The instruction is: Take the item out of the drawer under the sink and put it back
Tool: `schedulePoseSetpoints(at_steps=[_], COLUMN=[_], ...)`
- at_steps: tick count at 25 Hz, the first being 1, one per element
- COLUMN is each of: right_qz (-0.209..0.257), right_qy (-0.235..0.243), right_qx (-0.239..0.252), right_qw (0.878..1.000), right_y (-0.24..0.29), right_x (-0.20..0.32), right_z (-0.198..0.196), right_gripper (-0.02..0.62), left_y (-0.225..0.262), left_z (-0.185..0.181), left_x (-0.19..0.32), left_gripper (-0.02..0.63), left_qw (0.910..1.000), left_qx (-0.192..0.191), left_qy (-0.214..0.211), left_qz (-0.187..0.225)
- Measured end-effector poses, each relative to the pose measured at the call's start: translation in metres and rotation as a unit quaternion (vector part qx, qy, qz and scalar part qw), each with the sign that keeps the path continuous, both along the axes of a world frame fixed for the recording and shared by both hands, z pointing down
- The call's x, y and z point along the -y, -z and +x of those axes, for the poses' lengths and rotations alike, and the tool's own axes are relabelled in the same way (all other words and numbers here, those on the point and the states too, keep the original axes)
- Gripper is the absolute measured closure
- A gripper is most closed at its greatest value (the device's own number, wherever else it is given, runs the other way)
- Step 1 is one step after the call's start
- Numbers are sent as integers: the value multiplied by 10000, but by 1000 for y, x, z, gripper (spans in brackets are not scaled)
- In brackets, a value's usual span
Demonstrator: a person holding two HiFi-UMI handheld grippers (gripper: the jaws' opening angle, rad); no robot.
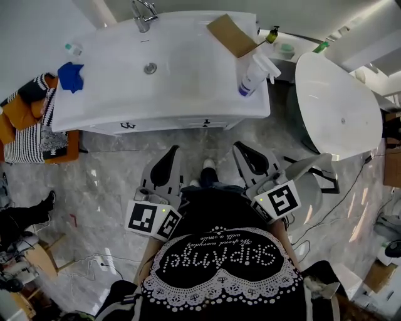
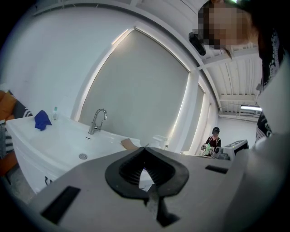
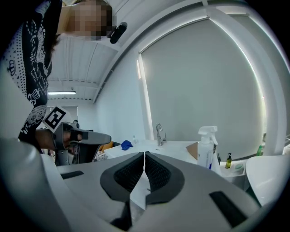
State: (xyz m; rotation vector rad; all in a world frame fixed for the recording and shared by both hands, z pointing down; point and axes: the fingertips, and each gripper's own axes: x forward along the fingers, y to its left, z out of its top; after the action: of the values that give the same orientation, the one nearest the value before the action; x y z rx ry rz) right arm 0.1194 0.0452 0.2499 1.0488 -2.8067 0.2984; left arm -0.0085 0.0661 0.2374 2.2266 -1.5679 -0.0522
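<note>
Where we are: at the very start, I think. Nothing has been taken out yet.
Drawer: the drawer front (image 1: 169,124) under the sink (image 1: 188,69) looks shut. It is on the far side of the floor from the person.
The item: I cannot see it. It is likely inside the shut drawer.
Left gripper (image 1: 173,150): held low, near the person's body, well apart from the drawer. Its jaws are pressed together at the tips with nothing between them.
Right gripper (image 1: 239,147): held the same way on the right side. Its jaws are pressed together too, and it holds nothing.
On top of the sink: a blue cloth (image 1: 70,76) on the left, a spray bottle (image 1: 254,74) on the right, and a tap (image 1: 143,14) at the far edge. None of these are being touched.
Left to do: reach the drawer, pull it open, lift the item out, put it back in, and push the drawer shut.
</note>
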Motion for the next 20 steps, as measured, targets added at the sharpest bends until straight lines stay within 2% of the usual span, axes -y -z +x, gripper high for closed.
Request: schedulePoseSetpoints(at_steps=[16, 20], right_qz=[24, -22], right_qy=[145, 74], right_qx=[-16, -14], right_qw=[9999, 10000], right_y=[-4, -6], right_x=[9, 4], right_z=[11, 11], right_gripper=[575, 575], left_y=[-2, -5], left_z=[10, 12], left_x=[7, 5], left_gripper=[601, 601], left_qw=[9999, 10000], left_qx=[19, 2], left_qy=[138, 20], left_qz=[39, -2])
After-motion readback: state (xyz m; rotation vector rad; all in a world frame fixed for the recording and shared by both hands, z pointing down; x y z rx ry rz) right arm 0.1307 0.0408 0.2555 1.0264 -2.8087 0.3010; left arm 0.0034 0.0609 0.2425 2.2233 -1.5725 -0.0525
